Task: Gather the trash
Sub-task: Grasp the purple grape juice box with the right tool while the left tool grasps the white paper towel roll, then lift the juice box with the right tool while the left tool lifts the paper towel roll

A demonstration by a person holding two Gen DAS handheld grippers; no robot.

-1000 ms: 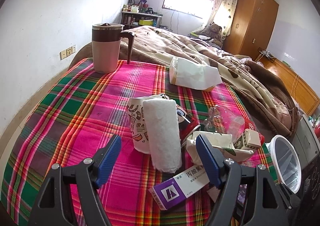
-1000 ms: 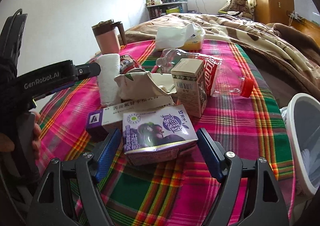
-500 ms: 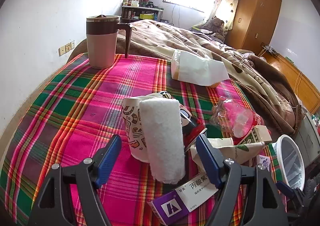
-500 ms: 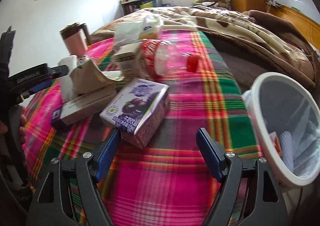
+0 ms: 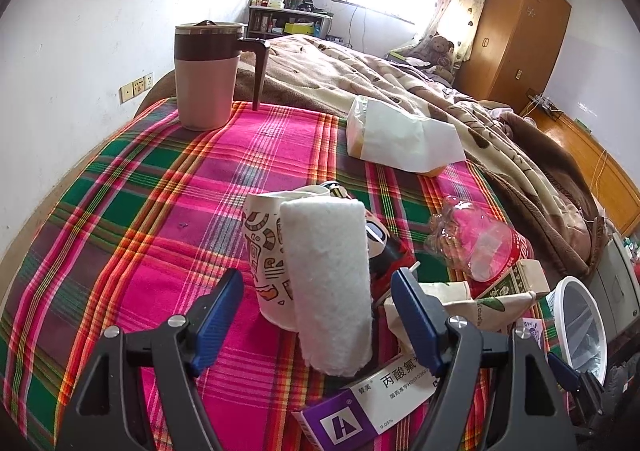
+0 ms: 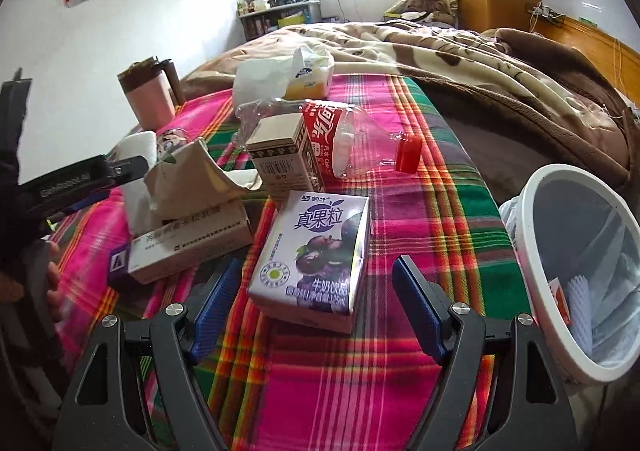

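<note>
As before, milk carton (image 6: 316, 255) unheld.

At the lower middle of the left wrist view, a purple and white medicine box (image 5: 370, 403) carries a white "A"-like logo on its purple end, then the characters "丙酸氟" and the small figure "0.05%".

In the right wrist view, the purple milk carton (image 6: 314, 257) at centre reads "真果粒" in large characters, with "牛奶饮品" lower down. At the left edge, the black gripper body (image 6: 68, 181) bears a blurred "GenRobot.AI". The red label on the clear bottle (image 6: 362, 145) has white characters too distorted to read.
</note>
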